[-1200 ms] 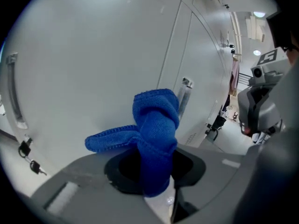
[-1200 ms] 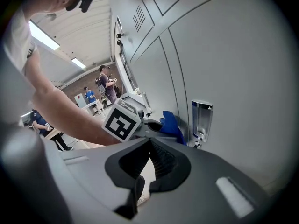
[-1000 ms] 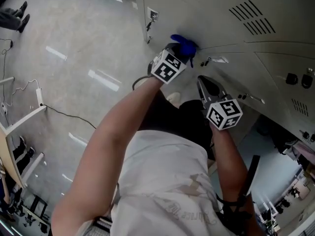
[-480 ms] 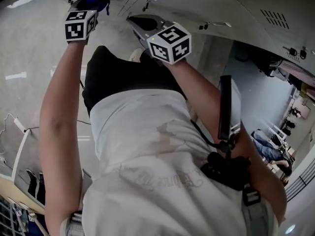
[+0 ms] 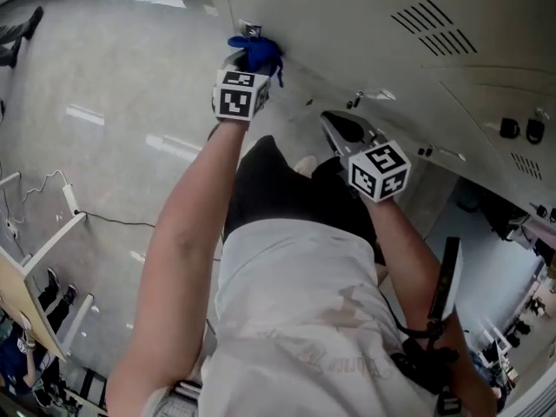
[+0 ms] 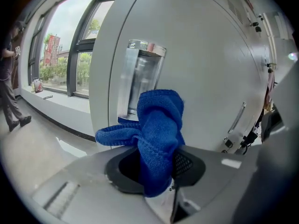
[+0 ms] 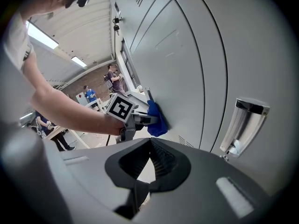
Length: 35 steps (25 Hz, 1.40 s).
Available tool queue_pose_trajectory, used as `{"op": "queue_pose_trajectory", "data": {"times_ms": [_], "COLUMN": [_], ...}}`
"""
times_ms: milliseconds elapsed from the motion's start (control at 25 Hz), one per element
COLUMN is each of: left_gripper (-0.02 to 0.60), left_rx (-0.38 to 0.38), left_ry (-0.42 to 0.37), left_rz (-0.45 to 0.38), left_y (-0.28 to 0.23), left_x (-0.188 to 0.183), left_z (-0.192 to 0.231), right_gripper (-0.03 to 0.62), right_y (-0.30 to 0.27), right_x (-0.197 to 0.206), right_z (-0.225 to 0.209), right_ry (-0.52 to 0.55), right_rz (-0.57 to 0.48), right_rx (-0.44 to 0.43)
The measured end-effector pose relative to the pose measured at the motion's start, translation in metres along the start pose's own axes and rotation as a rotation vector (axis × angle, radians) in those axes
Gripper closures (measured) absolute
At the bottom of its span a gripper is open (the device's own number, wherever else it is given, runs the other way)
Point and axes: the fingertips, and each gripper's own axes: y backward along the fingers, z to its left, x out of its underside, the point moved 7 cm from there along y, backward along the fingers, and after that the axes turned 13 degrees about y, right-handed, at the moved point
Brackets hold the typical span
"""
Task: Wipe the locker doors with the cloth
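- Blue cloth (image 6: 159, 134) sticks forward out of the left gripper (image 6: 156, 169), bunched and folded over. Its free end reaches the grey locker door (image 5: 365, 24) right at the chrome pull handle (image 6: 140, 78).
- The cloth overlaps the handle's lower part in the left gripper view. Whether it actually presses on the handle or only on the door beside it can't be told.
- Left gripper jaws are clamped on the cloth, held a little apart by the wad of fabric between them.
- The door face lies straight ahead of the left gripper, so the wipe is likely a slide along the panel.
- Right gripper (image 7: 149, 164) has its jaws together with nothing between them. It hangs off the door to the right, well apart from the cloth.
- The left arm is the working one; the right is idle.
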Motion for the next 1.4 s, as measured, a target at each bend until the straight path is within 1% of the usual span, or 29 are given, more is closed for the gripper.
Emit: {"op": "queue_pose_trajectory", "data": {"times_ms": [160, 240, 320, 440, 520, 600, 640, 720, 840, 920, 1000, 1160, 1240, 1320, 1400], "left_gripper": [0.457, 0.457, 0.457, 0.459, 0.459, 0.457, 0.457, 0.457, 0.457, 0.457, 0.457, 0.457, 0.457, 0.457, 0.457], "left_rx": [0.017, 0.005, -0.043, -0.115, -0.162, -0.209, -0.219, -0.197, -0.154, -0.139, -0.121, -0.062, -0.047, -0.027, 0.007], "left_ry": [0.033, 0.050, 0.082, 0.133, 0.160, 0.204, 0.221, 0.227, 0.224, 0.252, 0.260, 0.269, 0.294, 0.346, 0.385], "left_rz": [0.022, 0.036, 0.008, -0.077, -0.092, -0.100, -0.100, -0.082, -0.033, 0.010, 0.036, 0.066, 0.058, 0.043, 0.051], "left_y": [-0.001, 0.004, 0.014, 0.029, 0.033, 0.035, 0.034, 0.025, 0.009, 0.000, -0.007, -0.020, -0.022, -0.024, -0.028], "left_x": [0.007, 0.013, 0.019, 0.023, 0.023, 0.021, 0.018, 0.014, 0.014, 0.017, 0.020, 0.025, 0.026, 0.030, 0.036], "left_z": [-0.004, 0.005, 0.017, 0.030, 0.044, 0.060, 0.067, 0.071, 0.072, 0.075, 0.075, 0.060, 0.051, 0.044, 0.033], "right_gripper": [0.587, 0.586, 0.588, 0.587, 0.587, 0.587, 0.587, 0.587, 0.587, 0.586, 0.586, 0.586, 0.587, 0.587, 0.587], "right_y": [0.004, -0.002, -0.004, -0.002, -0.005, -0.007, -0.006, -0.003, 0.002, 0.004, 0.007, 0.014, 0.015, 0.016, 0.017], "right_x": [-0.004, -0.006, -0.005, -0.004, -0.004, -0.005, -0.006, -0.008, -0.011, -0.011, -0.009, -0.003, -0.001, 0.000, 0.000], "right_z": [0.005, 0.009, 0.013, 0.014, 0.016, 0.019, 0.020, 0.020, 0.021, 0.020, 0.015, 0.007, 0.006, 0.006, 0.006], "right_ry": [-0.007, -0.010, -0.011, -0.002, 0.000, -0.018, -0.035, -0.058, -0.057, -0.051, -0.046, -0.042, -0.051, -0.054, -0.055], "right_rz": [0.014, 0.012, 0.016, 0.025, 0.021, 0.009, -0.002, -0.022, -0.038, -0.043, -0.042, -0.037, -0.041, -0.044, -0.046], "right_rx": [0.015, 0.008, -0.002, -0.007, -0.011, -0.014, -0.014, -0.011, -0.007, -0.006, -0.001, 0.017, 0.020, 0.015, 0.010]}}
